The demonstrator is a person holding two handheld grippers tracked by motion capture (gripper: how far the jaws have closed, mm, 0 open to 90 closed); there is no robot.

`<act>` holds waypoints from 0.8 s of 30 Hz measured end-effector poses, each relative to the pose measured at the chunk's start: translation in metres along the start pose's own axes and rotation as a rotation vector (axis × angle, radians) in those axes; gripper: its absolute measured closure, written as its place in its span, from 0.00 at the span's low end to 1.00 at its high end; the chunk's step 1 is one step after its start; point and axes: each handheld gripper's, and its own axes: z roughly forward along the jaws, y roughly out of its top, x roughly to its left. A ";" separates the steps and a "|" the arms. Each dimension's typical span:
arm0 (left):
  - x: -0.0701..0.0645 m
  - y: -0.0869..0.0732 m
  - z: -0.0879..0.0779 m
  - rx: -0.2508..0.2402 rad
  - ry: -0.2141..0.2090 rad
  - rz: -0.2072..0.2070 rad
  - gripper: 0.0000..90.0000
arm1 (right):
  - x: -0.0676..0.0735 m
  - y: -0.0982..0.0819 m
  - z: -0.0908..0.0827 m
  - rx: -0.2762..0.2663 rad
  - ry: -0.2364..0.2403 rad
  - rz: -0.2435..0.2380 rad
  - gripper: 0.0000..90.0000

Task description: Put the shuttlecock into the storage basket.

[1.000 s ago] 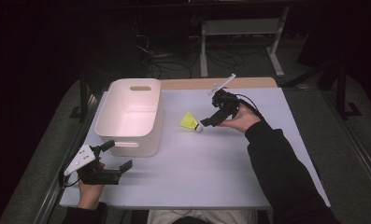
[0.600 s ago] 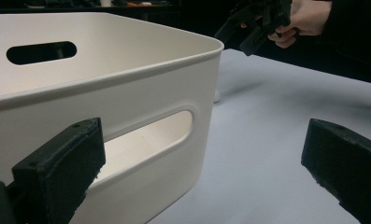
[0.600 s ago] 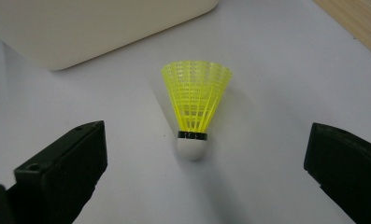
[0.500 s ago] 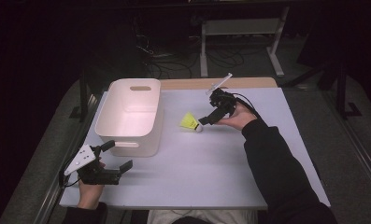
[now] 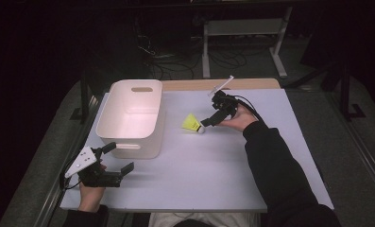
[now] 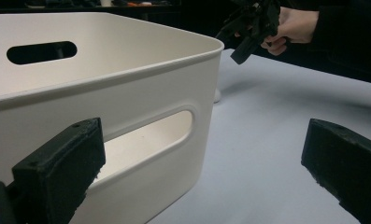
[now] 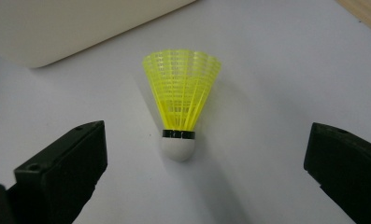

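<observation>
On the pale table, the right gripper, jaws wide apart, hovers at a yellow shuttlecock beside a white basket; the left gripper rests open

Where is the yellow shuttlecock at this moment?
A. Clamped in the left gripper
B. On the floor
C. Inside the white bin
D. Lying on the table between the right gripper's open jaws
D: the shuttlecock lies on the table, untouched, with the right gripper open around its cork end.
</observation>
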 end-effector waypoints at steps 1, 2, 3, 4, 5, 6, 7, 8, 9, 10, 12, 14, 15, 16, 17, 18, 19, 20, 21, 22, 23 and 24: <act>0.000 0.000 0.000 0.000 0.000 0.000 0.00 | -0.001 -0.001 0.001 0.000 -0.001 0.002 0.00; 0.000 0.000 0.000 0.001 0.000 0.000 0.00 | -0.002 -0.001 0.002 0.002 -0.001 0.004 0.00; 0.000 0.000 0.000 0.001 0.000 0.000 0.00 | -0.003 -0.002 0.003 0.006 -0.002 0.008 0.00; 0.000 0.000 0.000 0.000 0.000 0.000 0.00 | -0.003 -0.002 0.005 0.009 -0.002 0.010 0.00; 0.000 0.000 0.000 0.000 0.000 0.000 0.00 | -0.004 -0.003 0.006 0.013 0.000 0.010 0.00; 0.000 0.000 0.000 0.000 0.001 0.000 0.00 | -0.004 -0.003 0.008 0.019 0.000 0.010 0.00; 0.000 0.000 0.000 0.000 0.001 -0.001 0.00 | -0.004 -0.003 0.009 0.023 0.001 0.010 0.00; 0.000 0.000 0.000 0.000 0.001 0.000 0.00 | -0.004 -0.004 0.010 0.026 0.002 0.011 0.00; 0.000 0.000 0.000 0.000 0.001 0.000 0.00 | -0.004 -0.004 0.011 0.028 0.002 0.011 0.00; 0.000 0.000 0.000 0.000 0.001 0.000 0.00 | -0.005 -0.004 0.012 0.029 0.002 0.012 0.00; 0.000 0.000 0.000 0.001 0.001 0.000 0.00 | -0.005 -0.004 0.014 0.036 0.003 0.011 0.00; 0.000 0.000 0.000 0.000 0.001 0.000 0.00 | -0.005 -0.005 0.016 0.044 0.005 0.014 0.00; 0.000 0.000 0.000 0.000 0.000 0.000 0.00 | -0.005 -0.005 0.018 0.047 0.005 0.016 0.00; 0.000 0.000 0.000 0.000 0.000 0.000 0.00 | -0.005 -0.005 0.018 0.047 0.005 0.016 0.00; 0.000 0.000 0.000 0.000 0.001 0.000 0.00 | -0.005 -0.005 0.019 0.049 0.006 0.016 0.00; 0.000 0.000 0.000 0.000 0.001 -0.001 0.00 | -0.005 -0.006 0.022 0.055 0.008 0.013 0.00; 0.000 0.000 0.000 0.000 0.001 -0.001 0.00 | -0.005 -0.006 0.023 0.059 0.009 0.015 0.00; 0.000 0.000 0.000 0.000 0.001 -0.001 0.00 | -0.005 -0.007 0.024 0.060 0.012 0.013 0.00; 0.000 0.000 0.000 0.000 0.001 -0.001 0.00 | -0.006 -0.007 0.026 0.062 0.012 0.012 0.00; 0.000 0.000 0.000 0.001 0.001 -0.001 0.00 | -0.005 -0.007 0.027 0.066 0.013 0.014 0.00; 0.000 0.000 0.000 0.001 0.001 0.000 0.00 | -0.005 -0.007 0.028 0.067 0.014 0.014 0.00; 0.000 0.000 0.000 0.001 0.001 0.000 0.00 | -0.004 -0.007 0.029 0.069 0.017 0.011 0.00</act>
